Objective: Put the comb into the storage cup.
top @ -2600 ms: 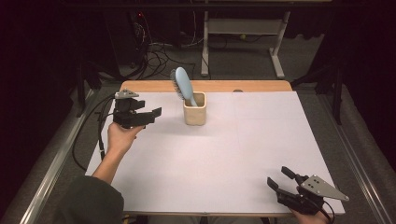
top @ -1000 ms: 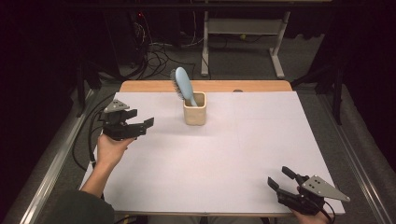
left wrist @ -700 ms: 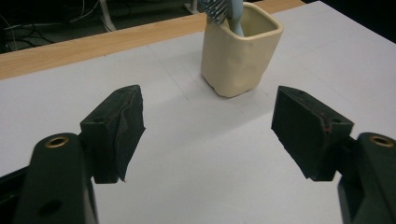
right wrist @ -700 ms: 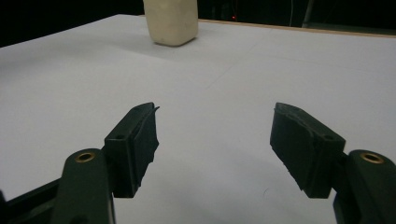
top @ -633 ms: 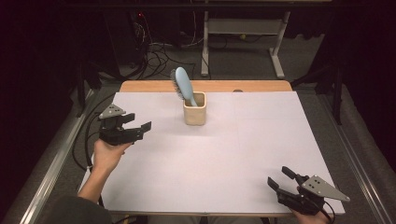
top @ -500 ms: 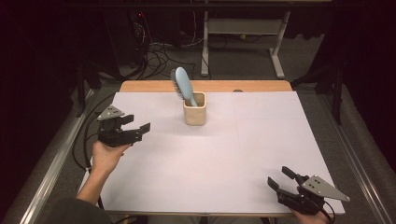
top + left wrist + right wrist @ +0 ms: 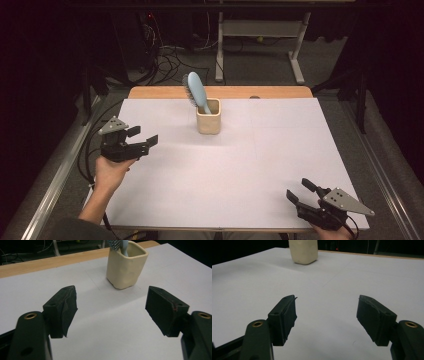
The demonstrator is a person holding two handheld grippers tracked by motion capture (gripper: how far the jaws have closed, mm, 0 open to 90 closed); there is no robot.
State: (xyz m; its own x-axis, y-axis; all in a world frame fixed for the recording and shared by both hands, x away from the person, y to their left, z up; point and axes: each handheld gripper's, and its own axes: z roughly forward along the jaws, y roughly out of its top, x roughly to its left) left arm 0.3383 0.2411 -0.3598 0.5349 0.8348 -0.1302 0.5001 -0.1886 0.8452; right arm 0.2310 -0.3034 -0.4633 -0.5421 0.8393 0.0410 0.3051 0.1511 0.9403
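Your left gripper (image 7: pixel 145 142) hangs over the white table (image 7: pixel 250 165), out to the left of the cream cup (image 7: pixel 208 116) and a little nearer you, jaws spread with nothing between them. The cup stands upright near the far edge of the table, and the blue hairbrush (image 7: pixel 195 91) sits in it handle-down, its head leaning left with the bristles on that side. The high view gives you the whole brush; the left gripper view (image 7: pixel 111 311) cuts it off, showing the cup (image 7: pixel 127 265) straight ahead between its jaws, with just the bristle tips and a strip of blue stem (image 7: pixel 119 244) at the rim. Your right gripper (image 7: pixel 300 192) rests well apart from the cup, at the near right corner, jaws also spread and empty. Its own view (image 7: pixel 325 315) catches only the lower body of the cup (image 7: pixel 303 251), far off to the left.
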